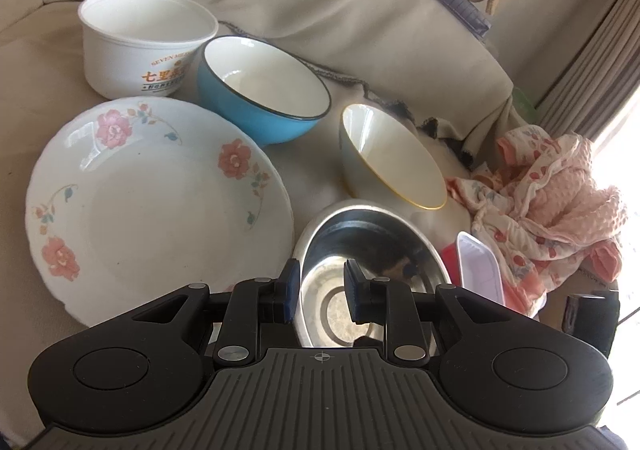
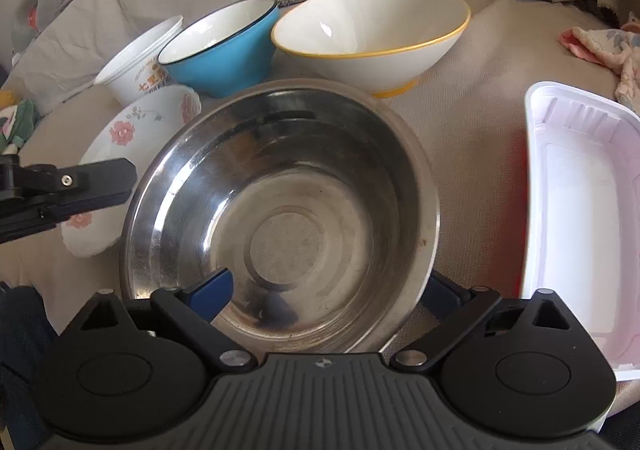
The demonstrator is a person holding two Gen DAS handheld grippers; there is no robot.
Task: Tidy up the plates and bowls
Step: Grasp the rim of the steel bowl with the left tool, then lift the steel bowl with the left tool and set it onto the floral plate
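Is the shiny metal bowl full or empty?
Empty. The round stainless steel bowl shows its bare, scuffed bottom and ringed base, with nothing inside, in both views.

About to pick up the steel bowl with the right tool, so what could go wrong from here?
1. The right tool is open, straddling the steel bowl's near rim; polished metal may slip from the pads.
2. The left tool hangs over the same bowl, so the two tools may collide.
3. The white tray and floral plate crowd both sides on soft cloth; lifting could nudge them.
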